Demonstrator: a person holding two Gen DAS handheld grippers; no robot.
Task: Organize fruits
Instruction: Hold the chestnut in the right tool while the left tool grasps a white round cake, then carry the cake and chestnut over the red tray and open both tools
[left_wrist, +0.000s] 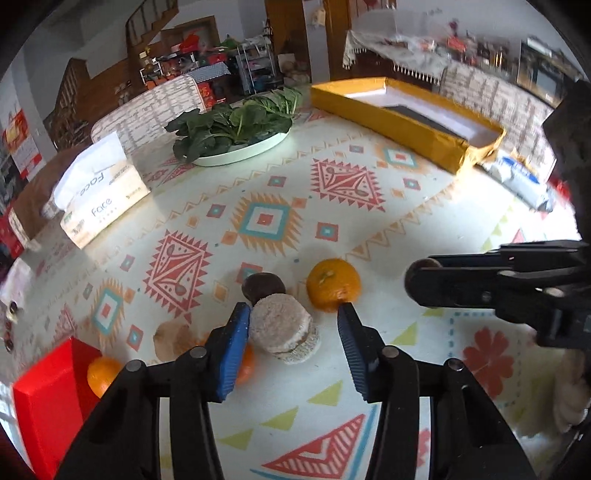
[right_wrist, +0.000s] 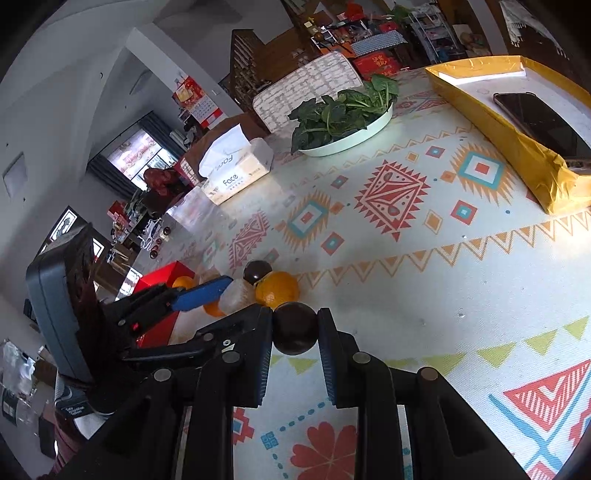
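My left gripper (left_wrist: 293, 325) is open around a fruit wrapped in white foam netting (left_wrist: 282, 330) on the patterned tablecloth; its left pad touches the wrap. Behind it lie a dark round fruit (left_wrist: 263, 287) and an orange (left_wrist: 333, 284). Two more oranges (left_wrist: 102, 374) lie by a red box (left_wrist: 48, 402), partly hidden. My right gripper (right_wrist: 294, 332) is shut on a second dark round fruit (right_wrist: 294, 327), just above the cloth; it also shows in the left wrist view (left_wrist: 421, 282). The right wrist view shows the orange (right_wrist: 277, 288) and the wrapped fruit (right_wrist: 238, 295) beyond it.
A yellow box (left_wrist: 406, 118) holding a phone (right_wrist: 539, 125) stands far right. A plate of spinach (left_wrist: 236, 125) and a tissue box (left_wrist: 99, 195) stand at the back. A pale round item (left_wrist: 170, 338) lies left of my left gripper.
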